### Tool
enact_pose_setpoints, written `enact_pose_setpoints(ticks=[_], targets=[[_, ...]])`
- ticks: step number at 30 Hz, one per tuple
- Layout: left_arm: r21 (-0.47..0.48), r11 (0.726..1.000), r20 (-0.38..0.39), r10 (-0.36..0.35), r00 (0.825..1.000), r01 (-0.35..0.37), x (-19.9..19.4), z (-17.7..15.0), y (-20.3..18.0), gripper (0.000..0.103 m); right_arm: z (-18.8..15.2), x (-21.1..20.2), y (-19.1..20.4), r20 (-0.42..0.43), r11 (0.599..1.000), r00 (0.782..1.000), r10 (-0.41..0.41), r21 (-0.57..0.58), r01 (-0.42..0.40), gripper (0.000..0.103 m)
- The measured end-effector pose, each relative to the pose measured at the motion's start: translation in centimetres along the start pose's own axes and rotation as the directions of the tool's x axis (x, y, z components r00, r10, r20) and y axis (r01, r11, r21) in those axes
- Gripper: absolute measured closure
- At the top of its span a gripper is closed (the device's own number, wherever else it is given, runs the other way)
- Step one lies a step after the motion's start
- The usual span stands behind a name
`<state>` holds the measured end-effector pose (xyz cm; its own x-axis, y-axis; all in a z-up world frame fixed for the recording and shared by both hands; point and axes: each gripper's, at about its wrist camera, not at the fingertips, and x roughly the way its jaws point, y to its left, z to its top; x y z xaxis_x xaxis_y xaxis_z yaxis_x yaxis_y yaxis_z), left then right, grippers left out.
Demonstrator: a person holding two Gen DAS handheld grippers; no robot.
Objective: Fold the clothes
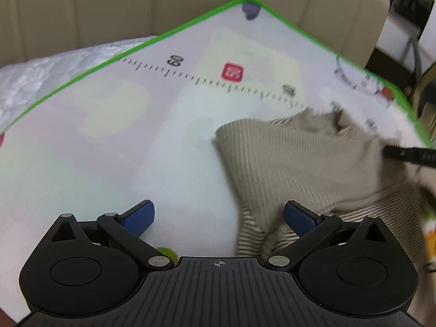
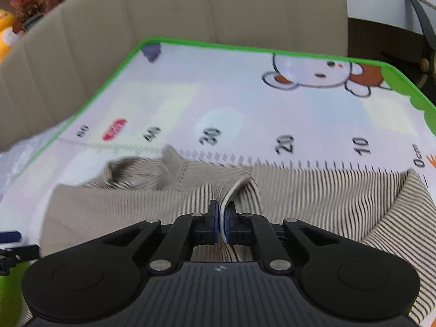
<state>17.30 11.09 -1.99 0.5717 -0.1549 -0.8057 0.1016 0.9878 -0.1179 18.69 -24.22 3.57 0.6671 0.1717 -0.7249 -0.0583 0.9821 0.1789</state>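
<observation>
A beige and brown-striped knit garment (image 2: pixel 313 190) lies partly folded on a white play mat with a green border (image 2: pixel 245 103). My right gripper (image 2: pixel 222 218) is shut on a raised fold of the striped fabric near its middle. In the left wrist view the same garment (image 1: pixel 299 158) lies at the right of the mat (image 1: pixel 109 136). My left gripper (image 1: pixel 219 215) is open and empty, its right pad (image 1: pixel 298 218) just over the garment's left edge. The other gripper's black tip (image 1: pixel 408 155) shows at the far right.
The mat has a printed ruler (image 2: pixel 286 147) and a cartoon bear (image 2: pixel 321 73). A beige padded sofa back (image 2: pixel 190 8) rises behind it. A white quilted cover (image 1: pixel 41 81) lies beyond the mat's left edge. Dark furniture (image 2: pixel 395 27) stands at the right.
</observation>
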Motion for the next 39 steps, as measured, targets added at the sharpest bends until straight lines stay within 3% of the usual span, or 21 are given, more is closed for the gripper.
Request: enact_pose_setpoints(ticks=[2, 4, 7, 8, 10, 11, 13, 14, 16, 17, 20, 24, 25, 27, 28, 31, 34, 36, 39], targets=[[0.035, 0.998, -0.005, 0.051, 0.999, -0.051, 0.5, -0.1, -0.1, 0.000, -0.3, 0.4, -0.5, -0.016, 1.000, 1.000, -0.017, -0.002, 0.017, 0.096], [0.090, 0.985, 0.015, 0.148, 0.989, -0.149, 0.8, -0.1, -0.1, 0.000, -0.5, 0.4, -0.6, -0.016, 0.999, 1.000, -0.020, -0.030, 0.019, 0.097], [0.174, 0.922, 0.067, 0.339, 0.939, -0.345, 1.4, -0.1, 0.2, 0.000, -0.2, -0.3, 0.1, -0.011, 0.995, 0.999, -0.043, -0.090, 0.042, 0.092], [0.171, 0.912, 0.079, 0.365, 0.928, -0.373, 1.4, -0.1, 0.5, 0.000, -0.1, -0.7, 0.3, -0.004, 0.993, 0.999, -0.054, -0.109, 0.054, 0.088], [0.112, 0.934, 0.093, 0.331, 0.939, -0.341, 0.6, 0.2, 1.1, 0.000, 0.2, -2.9, 0.4, 0.049, 0.987, 0.998, -0.033, -0.153, 0.040, 0.078], [0.070, 0.957, 0.104, 0.273, 0.956, -0.281, -0.2, 0.4, 1.3, 0.000, 0.3, -4.1, 0.4, 0.076, 0.983, 0.997, -0.027, -0.177, 0.040, 0.071], [-0.014, 0.994, 0.141, 0.113, 0.984, -0.112, -1.8, 0.7, 1.4, 0.000, 0.0, -6.5, 0.2, 0.125, 0.969, 0.991, -0.036, -0.237, 0.065, 0.068], [-0.054, 0.999, 0.156, 0.010, 0.988, -0.002, -2.4, 0.7, 1.2, 0.000, -0.5, -7.3, 0.1, 0.134, 0.955, 0.990, -0.051, -0.285, 0.088, 0.064], [-0.114, 0.975, 0.163, -0.171, 0.972, 0.191, -2.8, 0.6, 0.7, 0.000, -1.7, -8.7, 0.0, 0.150, 0.915, 0.985, -0.082, -0.381, 0.134, 0.049], [-0.126, 0.961, 0.145, -0.227, 0.963, 0.245, -2.6, 0.6, 0.3, 0.000, -2.3, -9.4, 0.0, 0.159, 0.890, 0.983, -0.097, -0.427, 0.157, 0.042], [-0.156, 0.915, 0.087, -0.362, 0.928, 0.371, -1.6, 0.3, -1.1, 0.000, -4.4, -8.7, -0.5, 0.112, 0.844, 0.980, -0.162, -0.499, 0.197, 0.042], [-0.119, 0.961, -0.057, -0.258, 0.964, 0.250, 1.2, -0.6, -2.1, 0.000, -6.5, -6.6, -1.1, 0.085, 0.781, 0.959, -0.270, -0.563, 0.270, 0.043], [-0.124, 0.964, -0.075, -0.246, 0.966, 0.236, 1.8, -0.8, -1.8, 0.000, -6.6, -5.9, -1.4, 0.072, 0.775, 0.951, -0.300, -0.563, 0.287, 0.048], [-0.146, 0.956, -0.059, -0.265, 0.962, 0.254, 1.6, -0.9, -1.3, 0.000, -6.3, -5.0, -2.4, 0.032, 0.787, 0.938, -0.345, -0.536, 0.307, 0.090], [-0.158, 0.953, -0.043, -0.267, 0.963, 0.257, 1.1, -0.6, -1.0, 0.000, -5.2, -5.7, -2.8, 0.037, 0.817, 0.942, -0.334, -0.486, 0.309, 0.091], [-0.175, 0.954, -0.001, -0.248, 0.969, 0.244, 0.0, 0.0, -0.1, 0.000, -1.9, -8.2, -3.9, 0.068, 0.897, 0.952, -0.298, -0.322, 0.304, 0.092], [-0.204, 0.956, 0.005, -0.213, 0.977, 0.209, -0.3, 0.1, 0.9, 0.000, 2.8, -12.0, -3.1, 0.153, 0.962, 0.969, -0.193, -0.164, 0.218, 0.092], [-0.232, 0.953, 0.001, -0.201, 0.980, 0.196, -0.1, 0.1, 1.4, 0.000, 5.7, -14.6, -1.2, 0.230, 0.985, 0.968, -0.098, -0.118, 0.127, 0.094], [-0.248, 0.952, -0.001, -0.186, 0.983, 0.180, -0.1, 0.3, 1.7, 0.000, 8.8, -17.2, 2.7, 0.312, 0.991, 0.949, 0.042, -0.132, 0.000, 0.095]])
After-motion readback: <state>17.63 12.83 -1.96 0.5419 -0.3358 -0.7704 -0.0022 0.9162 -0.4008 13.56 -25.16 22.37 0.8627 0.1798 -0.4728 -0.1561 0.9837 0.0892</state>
